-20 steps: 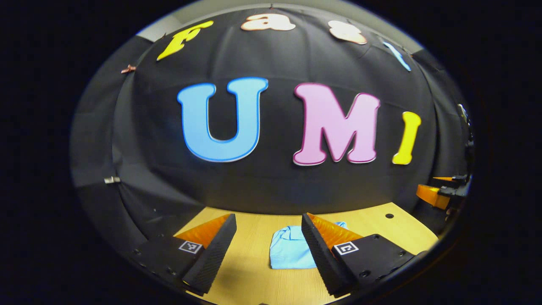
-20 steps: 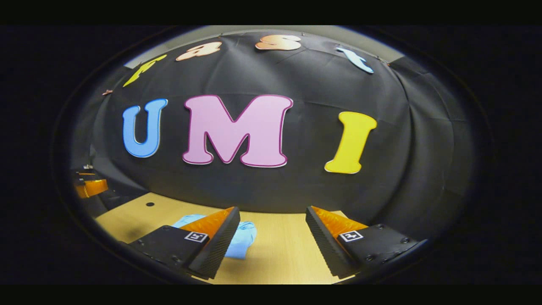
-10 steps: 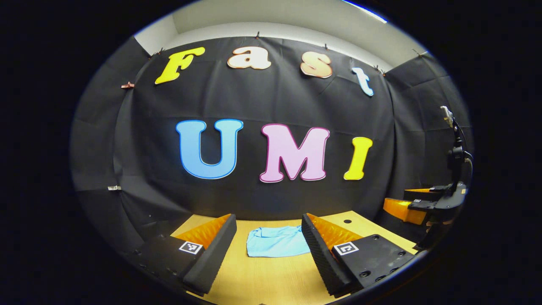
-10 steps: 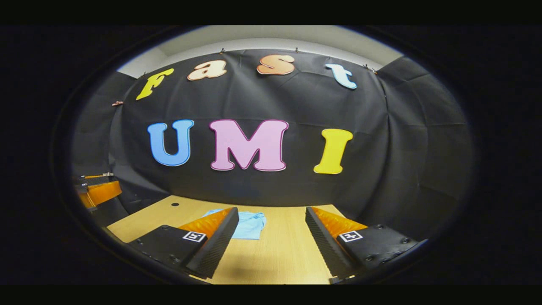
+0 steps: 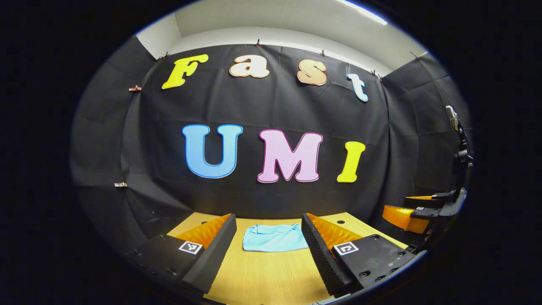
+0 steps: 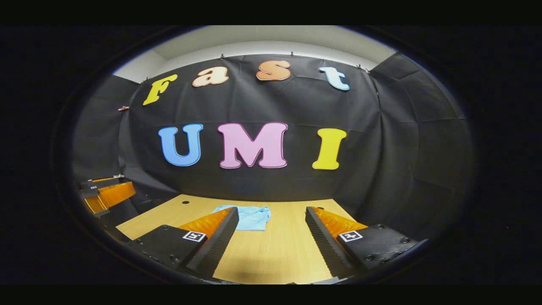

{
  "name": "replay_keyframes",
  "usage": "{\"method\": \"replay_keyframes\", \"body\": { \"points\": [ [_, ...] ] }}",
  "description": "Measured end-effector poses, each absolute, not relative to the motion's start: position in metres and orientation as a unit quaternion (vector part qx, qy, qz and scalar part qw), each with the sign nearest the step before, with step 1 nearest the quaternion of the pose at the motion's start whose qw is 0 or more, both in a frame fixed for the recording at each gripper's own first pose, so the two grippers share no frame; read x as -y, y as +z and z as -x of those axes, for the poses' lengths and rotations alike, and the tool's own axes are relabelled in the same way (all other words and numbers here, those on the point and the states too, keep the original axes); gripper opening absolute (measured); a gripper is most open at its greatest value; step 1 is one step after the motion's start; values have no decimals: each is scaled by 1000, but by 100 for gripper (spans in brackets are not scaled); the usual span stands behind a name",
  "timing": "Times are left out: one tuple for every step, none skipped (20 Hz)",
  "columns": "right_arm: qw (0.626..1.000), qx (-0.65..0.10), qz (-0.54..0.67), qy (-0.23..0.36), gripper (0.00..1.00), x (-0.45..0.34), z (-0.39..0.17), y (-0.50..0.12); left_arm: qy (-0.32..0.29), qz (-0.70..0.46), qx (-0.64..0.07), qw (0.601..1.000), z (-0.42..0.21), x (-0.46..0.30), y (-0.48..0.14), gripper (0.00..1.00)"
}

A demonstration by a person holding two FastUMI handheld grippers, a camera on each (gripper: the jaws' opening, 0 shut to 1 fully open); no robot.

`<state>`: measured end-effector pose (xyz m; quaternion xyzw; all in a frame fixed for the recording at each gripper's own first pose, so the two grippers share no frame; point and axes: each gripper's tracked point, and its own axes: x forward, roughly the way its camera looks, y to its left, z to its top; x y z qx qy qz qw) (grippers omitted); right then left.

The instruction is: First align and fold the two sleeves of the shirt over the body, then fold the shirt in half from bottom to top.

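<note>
The light blue shirt lies folded into a small flat rectangle on the wooden table, towards the far edge. In the right gripper view the same shirt sits ahead and to the left, partly behind the left finger. My left gripper is open, held back from the shirt with nothing between its fingers. My right gripper is open too and holds nothing. The right gripper also shows at the far right of the left gripper view, and the left gripper at the far left of the right gripper view.
The black cloth wall stands right behind the table's far edge. Small round holes dot the tabletop near that edge. Bare wood stretches between the shirt and both grippers.
Both grippers have drawn back and up from the shirt, so it looks smaller and farther off. Their fingers stay open. The shirt has not moved.
</note>
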<state>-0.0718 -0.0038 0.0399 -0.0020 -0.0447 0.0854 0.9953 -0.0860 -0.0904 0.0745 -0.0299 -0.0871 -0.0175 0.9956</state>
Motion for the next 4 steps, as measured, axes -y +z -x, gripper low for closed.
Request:
{"method": "replay_keyframes", "body": {
  "points": [
    [995, 41, 0, 86, 98, 8, 71, 38, -14, 29, 83, 996, 88, 90, 73, 96],
    [996, 38, -3, 87, 98, 12, 73, 37, -12, 27, 82, 996, 90, 89, 73, 97],
    [995, 42, -6, 85, 97, 18, 72, 40, -11, 23, 88, 996, 90, 90, 78, 97],
    [996, 46, -11, 81, 95, 24, 71, 44, -11, 21, 94, 995, 92, 90, 80, 97]
  ]
}}
